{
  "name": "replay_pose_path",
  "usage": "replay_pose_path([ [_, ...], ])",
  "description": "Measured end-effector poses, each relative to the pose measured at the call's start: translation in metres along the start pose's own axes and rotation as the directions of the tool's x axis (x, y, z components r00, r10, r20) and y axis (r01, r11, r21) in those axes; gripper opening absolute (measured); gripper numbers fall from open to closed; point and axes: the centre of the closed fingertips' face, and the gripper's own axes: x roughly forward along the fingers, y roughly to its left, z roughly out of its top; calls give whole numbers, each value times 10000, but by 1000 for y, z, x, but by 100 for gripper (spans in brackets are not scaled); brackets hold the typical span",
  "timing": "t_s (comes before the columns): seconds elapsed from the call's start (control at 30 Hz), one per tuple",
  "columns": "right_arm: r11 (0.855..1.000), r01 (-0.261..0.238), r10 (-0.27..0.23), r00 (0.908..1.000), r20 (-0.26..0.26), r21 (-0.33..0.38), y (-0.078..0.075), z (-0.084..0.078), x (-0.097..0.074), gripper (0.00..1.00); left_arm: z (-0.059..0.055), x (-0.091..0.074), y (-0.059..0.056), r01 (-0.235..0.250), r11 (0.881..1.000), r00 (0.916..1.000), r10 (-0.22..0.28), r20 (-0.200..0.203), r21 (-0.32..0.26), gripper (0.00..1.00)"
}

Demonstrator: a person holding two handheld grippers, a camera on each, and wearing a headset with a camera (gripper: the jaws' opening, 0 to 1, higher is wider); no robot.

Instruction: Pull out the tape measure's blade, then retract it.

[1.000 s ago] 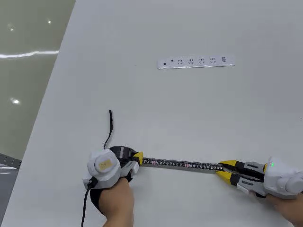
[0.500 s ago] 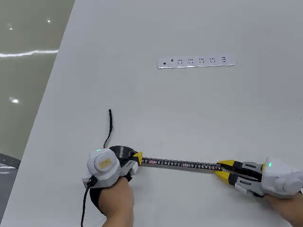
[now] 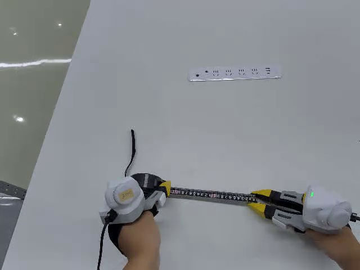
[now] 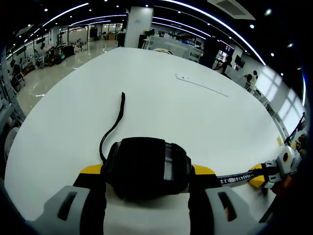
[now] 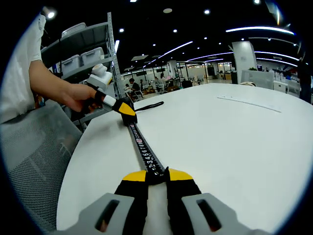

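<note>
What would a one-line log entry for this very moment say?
left gripper: shut on tape measure case | right gripper: shut on blade | blade: drawn out, flat on table

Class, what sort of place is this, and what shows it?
Probably an open-plan office or lab: a big white table with a power strip, metal shelves holding bins, and strip ceiling lights.

1. A broad, smooth white workbench top [image 3: 225, 135] carries everything.
2. A long, flat white plastic power strip [image 3: 234, 73] lies on it toward the far side.
3. A thin black strap [image 3: 133, 147] lies curved on it near the left edge.
</note>
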Motion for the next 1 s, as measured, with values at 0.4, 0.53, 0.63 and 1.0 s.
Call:
replay_pose_path([
  [0.4,10000,-89,89,10000,-2,-1,3,1,7,13,0,0,0,19,10000,10000,-19,-52,-23,66],
  [0.53,9999,-130,130,9999,-10,-10,4,2,10,13,-1,0,0,31,10000,10000,-31,-64,-29,66],
  [0.63,9999,-168,168,9999,-28,10,5,3,13,13,0,0,0,31,10000,10000,-31,-66,-31,66],
  [1.0,9995,-303,303,9995,-42,-34,8,6,23,13,-1,0,0,36,10000,10000,-36,-61,-47,66],
])
